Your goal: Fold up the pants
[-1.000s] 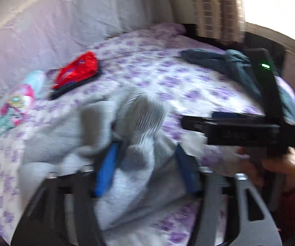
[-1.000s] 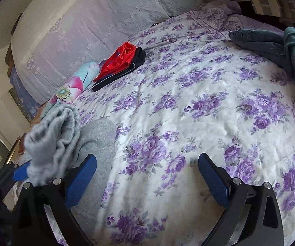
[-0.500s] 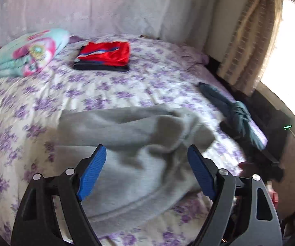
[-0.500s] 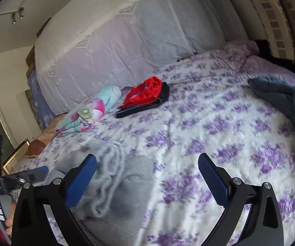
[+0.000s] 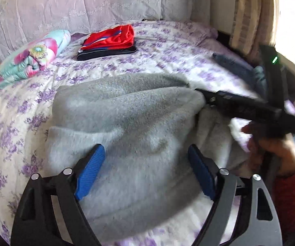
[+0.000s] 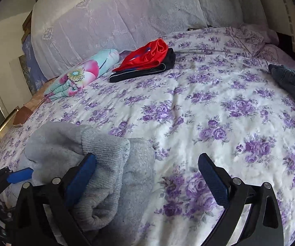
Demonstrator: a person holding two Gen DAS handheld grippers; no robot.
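Purple-flowered bedspread (image 6: 198, 106) over bed, lace headboard (image 6: 116, 14) behind — grey pants (image 5: 127, 135) bunched at near edge under left gripper (image 5: 146, 172), wide, empty; right gripper (image 6: 147, 176) wide, bare spread beyond.

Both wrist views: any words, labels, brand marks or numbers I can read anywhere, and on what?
No readable text in either view.
Black body of the right gripper: faint pale marks, too blurred to read.
Its green light: a plain lamp, no sign.
Red folded garment: blue and white stripes only, no lettering visible.
Grey pants: no tag or label showing.
Floral bedspread and rolled flowered blanket: patterns only.
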